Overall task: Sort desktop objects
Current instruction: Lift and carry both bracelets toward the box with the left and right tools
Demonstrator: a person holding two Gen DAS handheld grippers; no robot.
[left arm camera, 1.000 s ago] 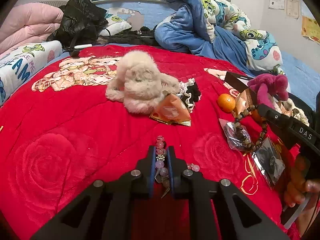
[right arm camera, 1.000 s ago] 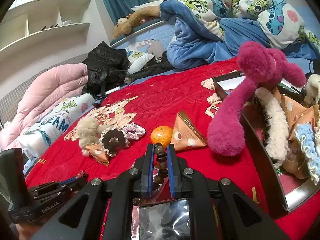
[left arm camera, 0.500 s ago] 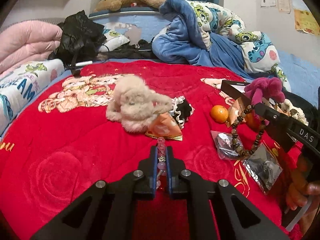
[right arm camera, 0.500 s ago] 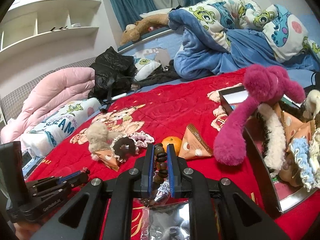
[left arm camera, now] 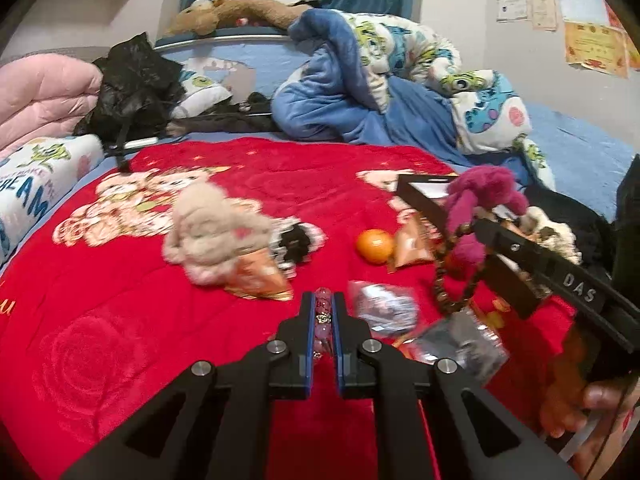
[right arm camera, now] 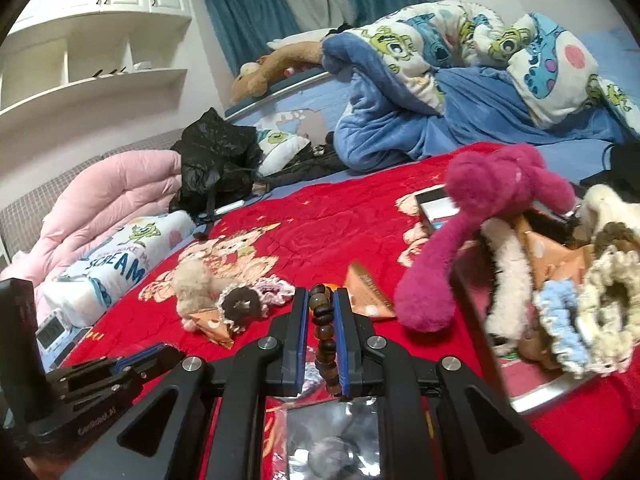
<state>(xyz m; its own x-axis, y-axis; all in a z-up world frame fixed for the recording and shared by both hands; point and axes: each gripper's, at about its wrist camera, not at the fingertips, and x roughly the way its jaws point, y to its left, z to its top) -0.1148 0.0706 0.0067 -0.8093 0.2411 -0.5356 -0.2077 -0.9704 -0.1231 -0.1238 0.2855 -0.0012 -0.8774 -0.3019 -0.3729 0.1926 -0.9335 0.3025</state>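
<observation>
My left gripper (left arm camera: pixel 322 300) is shut on a pink bead bracelet (left arm camera: pixel 322 316), held above the red blanket (left arm camera: pixel 120 320). My right gripper (right arm camera: pixel 320 294) is shut on a brown wooden bead bracelet (right arm camera: pixel 325 332), which also hangs in the left wrist view (left arm camera: pixel 450 276) from the right gripper's fingers (left arm camera: pixel 496 232). A dark box (right arm camera: pixel 532 396) at the right holds a magenta plush (right arm camera: pixel 480 208), scrunchies (right arm camera: pixel 560 320) and snack packets. On the blanket lie a beige plush (left arm camera: pixel 216 228), an orange snack packet (left arm camera: pixel 256 276), a tangerine (left arm camera: pixel 374 245) and clear plastic bags (left arm camera: pixel 380 308).
A pink duvet (right arm camera: pixel 108 208), a black bag (right arm camera: pixel 216 156) and a blue monster-print quilt (right arm camera: pixel 460 72) crowd the far side of the bed. A small clock (right arm camera: pixel 50 332) sits at the left edge. A person's hand (left arm camera: pixel 580 404) grips the right tool's handle.
Both grippers have risen off the blanket with their bracelets. The pink bracelet has left the blanket, and the brown one now dangles clear of the plastic bags.
</observation>
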